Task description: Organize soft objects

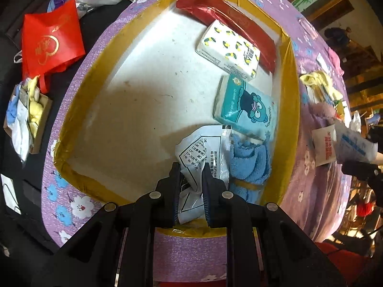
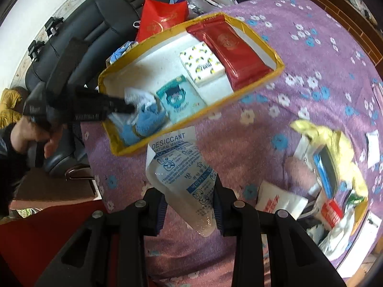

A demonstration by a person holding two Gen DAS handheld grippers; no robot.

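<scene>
A white box with a yellow rim (image 1: 83, 91) (image 2: 191, 122) stands on a purple flowered cloth (image 2: 299, 76). In it lie a red foil pack (image 1: 229, 21), a lemon-print tissue pack (image 1: 227, 50), a teal bear tissue pack (image 1: 249, 107) and a blue towel (image 1: 249, 162). My left gripper (image 1: 191, 184) (image 2: 129, 106) reaches down into the box's near corner, shut on a white printed packet (image 1: 194, 150) beside the towel. Just outside the box, over the cloth, my right gripper (image 2: 189, 205) is shut on a clear desiccant packet (image 2: 179, 167).
A red gift bag (image 1: 52, 43) (image 2: 162, 21) and a small carton of soft bits (image 1: 28, 117) sit on the black sofa (image 2: 95, 24) past the box. On the cloth to the right lie a yellow cloth (image 2: 330, 138), a white red-printed packet (image 2: 277, 201) and several more items.
</scene>
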